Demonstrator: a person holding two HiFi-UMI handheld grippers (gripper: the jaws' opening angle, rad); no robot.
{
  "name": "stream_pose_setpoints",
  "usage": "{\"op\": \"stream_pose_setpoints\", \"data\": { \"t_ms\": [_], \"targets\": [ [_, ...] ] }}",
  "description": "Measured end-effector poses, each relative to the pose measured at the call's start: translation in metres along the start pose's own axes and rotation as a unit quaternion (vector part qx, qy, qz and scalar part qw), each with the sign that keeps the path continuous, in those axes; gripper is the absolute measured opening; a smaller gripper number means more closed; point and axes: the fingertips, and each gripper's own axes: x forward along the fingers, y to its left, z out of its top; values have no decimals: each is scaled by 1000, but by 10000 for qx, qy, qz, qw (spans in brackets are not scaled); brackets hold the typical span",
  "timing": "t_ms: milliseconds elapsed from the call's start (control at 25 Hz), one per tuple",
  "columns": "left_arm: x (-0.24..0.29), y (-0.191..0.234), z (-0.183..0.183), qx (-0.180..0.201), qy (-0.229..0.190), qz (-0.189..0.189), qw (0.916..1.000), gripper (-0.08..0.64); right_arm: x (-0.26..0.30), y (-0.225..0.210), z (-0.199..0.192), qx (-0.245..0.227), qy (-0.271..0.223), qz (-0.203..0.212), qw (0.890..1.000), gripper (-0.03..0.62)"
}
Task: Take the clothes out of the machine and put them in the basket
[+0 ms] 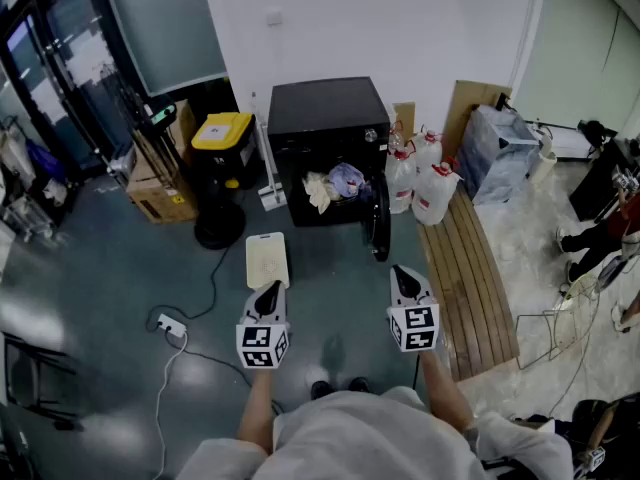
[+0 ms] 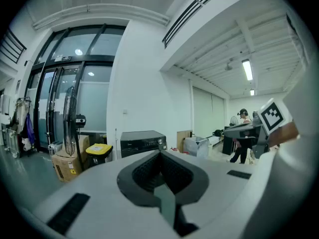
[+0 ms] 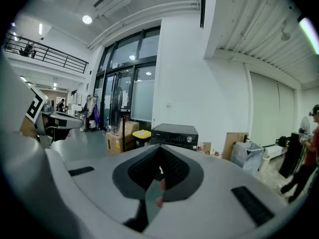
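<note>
Head view steeply down; gripper views near level, facing distant machine (image 1: 327,118); all three share it

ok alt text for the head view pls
A person holds the left claw and right claw, both shut and empty, toward an open black machine with clothes inside; a white basket sits on the floor before it.

a bin with a yellow lid (image 1: 222,130) stands near the white wall. next to it is a brown cardboard box (image 1: 160,193). a black fan stand (image 1: 218,230) sits on the grey floor (image 1: 100,288). some white jugs with red caps (image 1: 432,193) stand at the end of a long wooden board (image 1: 470,288). a white plug strip (image 1: 170,325) lies on the floor.
</note>
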Motion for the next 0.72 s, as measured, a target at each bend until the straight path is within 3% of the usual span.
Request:
{"op": "stream_pose_setpoints", "data": {
  "t_ms": [720],
  "targets": [
    [25, -27, 5, 7, 9, 136, 9999, 18, 11, -31, -4, -39, -39, 264, 9996, 23]
  ]
}}
